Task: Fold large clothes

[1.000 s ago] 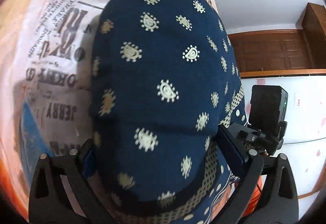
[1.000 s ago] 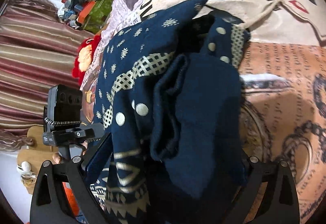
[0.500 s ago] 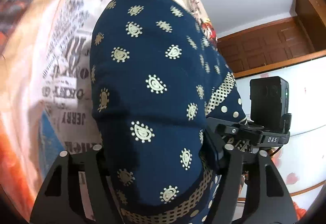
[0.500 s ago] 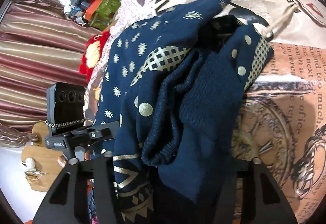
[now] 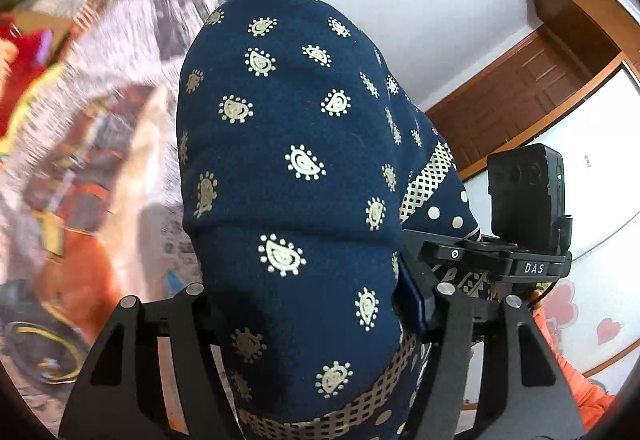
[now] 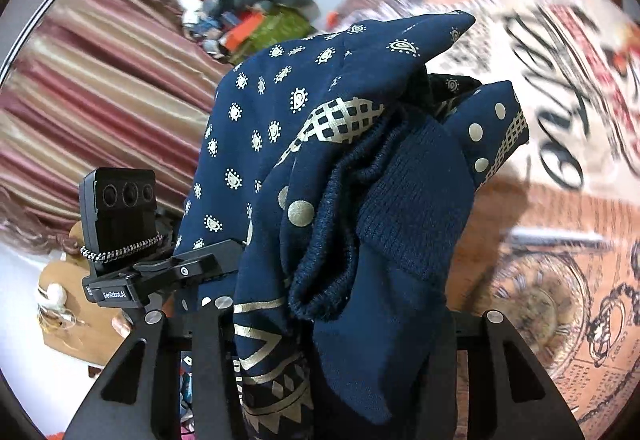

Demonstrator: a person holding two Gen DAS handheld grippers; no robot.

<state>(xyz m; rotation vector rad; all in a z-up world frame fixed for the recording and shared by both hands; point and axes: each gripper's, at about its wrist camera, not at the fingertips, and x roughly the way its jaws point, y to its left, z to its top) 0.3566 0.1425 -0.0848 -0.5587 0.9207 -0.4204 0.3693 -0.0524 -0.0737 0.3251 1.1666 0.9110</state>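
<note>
A navy garment (image 5: 296, 120) with cream paisley print and a checked band is bunched into a thick folded bundle. My left gripper (image 5: 320, 292) is shut on one end, with the cloth filling the gap between its fingers. In the right wrist view the same garment (image 6: 280, 120) shows its ribbed cuff and dotted trim. My right gripper (image 6: 356, 308) grips that end, and its jaws are closing further on the cloth. The bundle hangs above the printed bedspread (image 6: 560, 200). Each view shows the other gripper's black camera block (image 5: 524, 200) (image 6: 120, 200) beside the cloth.
The newspaper-print bedspread (image 5: 132, 40) lies below and ahead, blurred. A striped curtain (image 6: 100, 80) hangs at the left. Toys and clutter (image 6: 260, 24) are piled at the bed's far end. A wooden door (image 5: 520, 80) and a white cupboard (image 5: 592, 144) stand to the right.
Both grippers went from wide open around the garment to clamped on it. Both then rose with it, so the bedspread dropped away and more wall and curtain came into view.
</note>
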